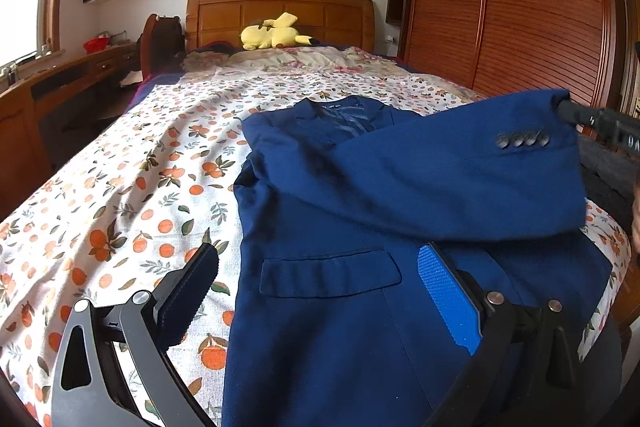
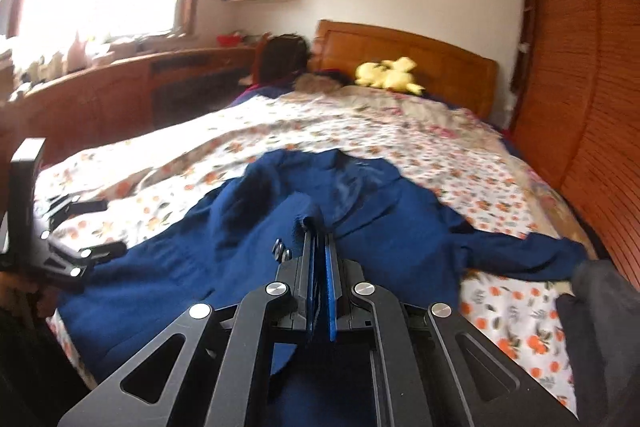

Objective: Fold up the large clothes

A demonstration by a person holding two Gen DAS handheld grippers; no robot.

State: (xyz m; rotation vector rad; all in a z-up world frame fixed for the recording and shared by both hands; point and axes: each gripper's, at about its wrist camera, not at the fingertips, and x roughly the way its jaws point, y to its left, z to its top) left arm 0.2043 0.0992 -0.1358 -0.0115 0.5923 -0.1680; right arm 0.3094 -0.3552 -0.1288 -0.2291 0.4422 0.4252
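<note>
A navy blue suit jacket (image 1: 340, 307) lies front up on the bed, collar toward the headboard. Its sleeve (image 1: 460, 179) is lifted and stretched across the chest, with the buttoned cuff (image 1: 522, 141) at the right. My right gripper (image 1: 572, 113) is shut on that cuff; in the right wrist view it (image 2: 316, 227) pinches the blue cloth (image 2: 298, 217) above the jacket (image 2: 180, 267). My left gripper (image 1: 320, 267) is open and empty, hovering over the jacket's lower front near the pocket flap (image 1: 330, 271). It also shows at the left of the right wrist view (image 2: 102, 227).
The bed has an orange-print sheet (image 1: 120, 195) and a wooden headboard (image 1: 280, 15) with a yellow plush toy (image 1: 272, 35). A wooden desk (image 1: 60, 83) runs along the left. A slatted wardrobe (image 1: 512, 7) stands at the right. Dark grey cloth (image 2: 600, 307) lies at the bed's right edge.
</note>
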